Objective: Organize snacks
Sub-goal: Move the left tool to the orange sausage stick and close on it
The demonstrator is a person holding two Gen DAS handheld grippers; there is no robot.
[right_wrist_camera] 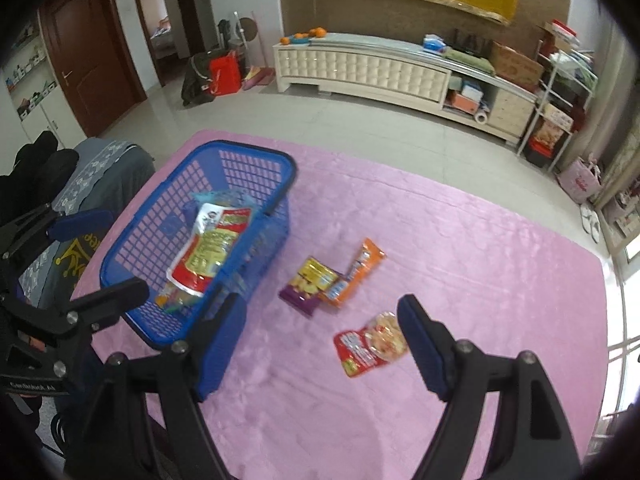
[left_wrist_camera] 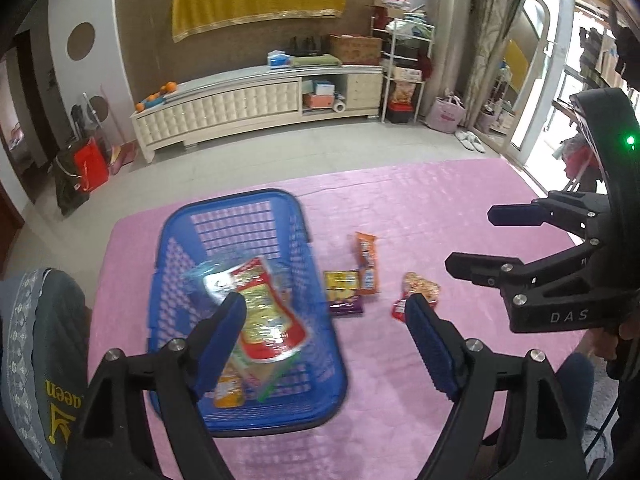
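A blue plastic basket [left_wrist_camera: 176, 240] [right_wrist_camera: 256, 156] stands on the pink table. In it lie a red and yellow snack pouch [left_wrist_camera: 268, 316] [right_wrist_camera: 208, 248], a blue packet and an orange packet [left_wrist_camera: 228, 394]. On the cloth to its right lie a purple and yellow packet [left_wrist_camera: 343, 292] [right_wrist_camera: 307, 286], an orange bar [left_wrist_camera: 366, 262] [right_wrist_camera: 354, 274] and a red packet [left_wrist_camera: 418, 290] [right_wrist_camera: 370, 346]. My left gripper [left_wrist_camera: 324, 308] [right_wrist_camera: 98, 252] is open and empty above the basket's near right corner. My right gripper [right_wrist_camera: 320, 316] [left_wrist_camera: 468, 236] is open and empty, right of the basket.
The pink cloth [right_wrist_camera: 460, 248] covers the table; its far edge drops to a tiled floor. A grey chair back [left_wrist_camera: 36, 344] [right_wrist_camera: 100, 176] stands at the table's left side. A white cabinet [left_wrist_camera: 248, 104] lines the far wall.
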